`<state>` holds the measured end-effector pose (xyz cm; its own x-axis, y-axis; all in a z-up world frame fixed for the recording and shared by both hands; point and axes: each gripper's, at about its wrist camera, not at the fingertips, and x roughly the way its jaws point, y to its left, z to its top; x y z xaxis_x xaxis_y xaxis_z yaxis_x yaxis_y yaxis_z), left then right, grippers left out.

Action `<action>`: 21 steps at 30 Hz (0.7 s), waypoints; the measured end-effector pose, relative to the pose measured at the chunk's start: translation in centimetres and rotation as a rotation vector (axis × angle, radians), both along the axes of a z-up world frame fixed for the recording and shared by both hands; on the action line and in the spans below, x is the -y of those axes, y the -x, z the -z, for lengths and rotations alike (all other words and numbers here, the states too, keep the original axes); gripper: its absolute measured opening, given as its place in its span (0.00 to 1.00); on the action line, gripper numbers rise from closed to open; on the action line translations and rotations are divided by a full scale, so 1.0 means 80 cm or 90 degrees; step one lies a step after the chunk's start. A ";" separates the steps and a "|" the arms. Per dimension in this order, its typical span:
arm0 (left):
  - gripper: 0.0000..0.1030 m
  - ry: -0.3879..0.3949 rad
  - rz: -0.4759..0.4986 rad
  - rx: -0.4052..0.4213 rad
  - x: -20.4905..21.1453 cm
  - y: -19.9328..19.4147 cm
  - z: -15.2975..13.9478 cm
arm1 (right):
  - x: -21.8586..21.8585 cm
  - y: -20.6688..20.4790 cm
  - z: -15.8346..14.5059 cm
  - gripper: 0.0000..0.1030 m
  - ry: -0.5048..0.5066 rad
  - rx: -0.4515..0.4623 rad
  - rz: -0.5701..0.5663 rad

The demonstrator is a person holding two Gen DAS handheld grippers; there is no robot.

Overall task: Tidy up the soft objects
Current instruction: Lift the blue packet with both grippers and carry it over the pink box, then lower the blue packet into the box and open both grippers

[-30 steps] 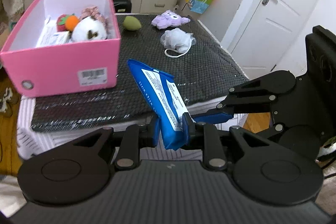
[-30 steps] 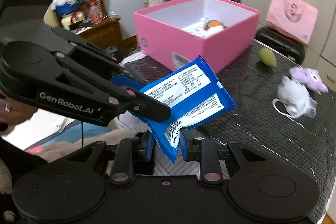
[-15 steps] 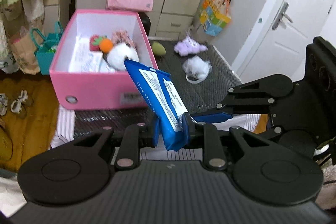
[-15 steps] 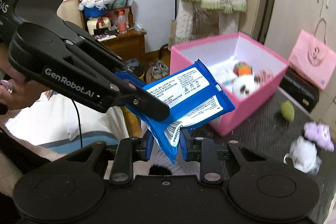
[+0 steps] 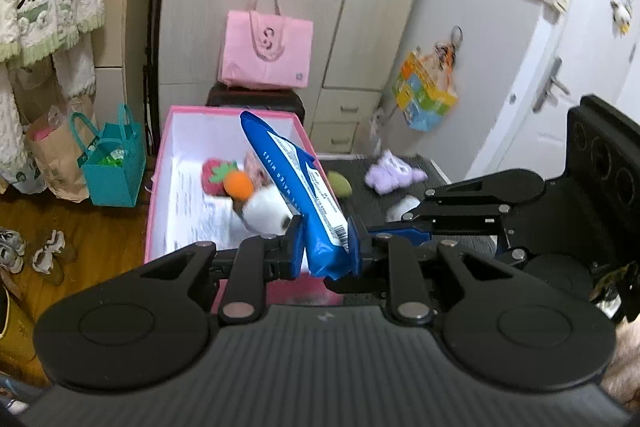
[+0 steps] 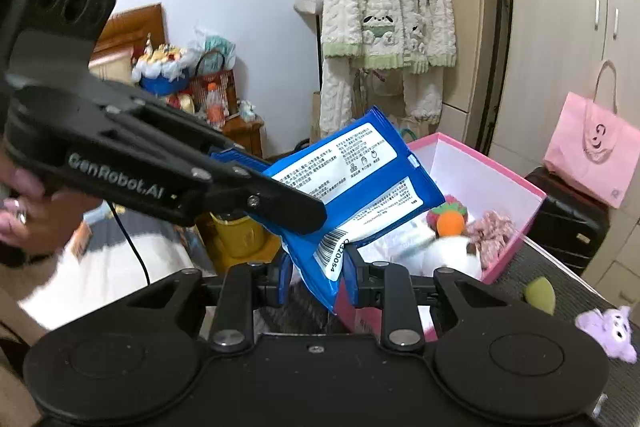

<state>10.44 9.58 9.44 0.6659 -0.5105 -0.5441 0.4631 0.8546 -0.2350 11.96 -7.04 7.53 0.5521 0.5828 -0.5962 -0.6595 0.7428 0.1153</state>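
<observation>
A blue pack of wet wipes hangs in the air, gripped from two sides. My left gripper is shut on its lower edge. My right gripper is shut on the end with the barcode. Each gripper shows in the other's view: the right gripper comes in from the right, the left gripper from the left. The pack hovers over the near edge of the open pink box. Inside lie a strawberry plush, an orange plush and a white plush.
On the black mat lie a green sponge, a purple plush and a white mesh puff. Behind the box a pink tote sits on a black case. A teal bag and shoes are on the floor.
Both grippers have risen with the wipes pack and moved toward the pink box. The pack, low over the mat's front edge before, now hangs above the box's near wall.
</observation>
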 end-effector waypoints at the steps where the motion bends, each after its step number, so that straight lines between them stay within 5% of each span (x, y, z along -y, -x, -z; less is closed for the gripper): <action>1: 0.20 0.001 -0.003 0.004 -0.003 -0.009 0.000 | -0.003 -0.010 0.000 0.30 -0.003 0.001 0.002; 9: 0.20 0.007 -0.028 0.031 -0.014 -0.058 0.030 | -0.019 -0.065 0.027 0.30 -0.011 0.003 0.002; 21: 0.20 0.008 -0.050 -0.077 -0.017 -0.156 0.091 | -0.033 -0.152 0.086 0.30 0.028 -0.092 0.014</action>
<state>22.89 10.97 2.16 0.6344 -0.4660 -0.6168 0.3620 0.8841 -0.2956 24.13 -4.38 0.68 0.4711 0.5427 -0.6954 -0.6213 0.7638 0.1752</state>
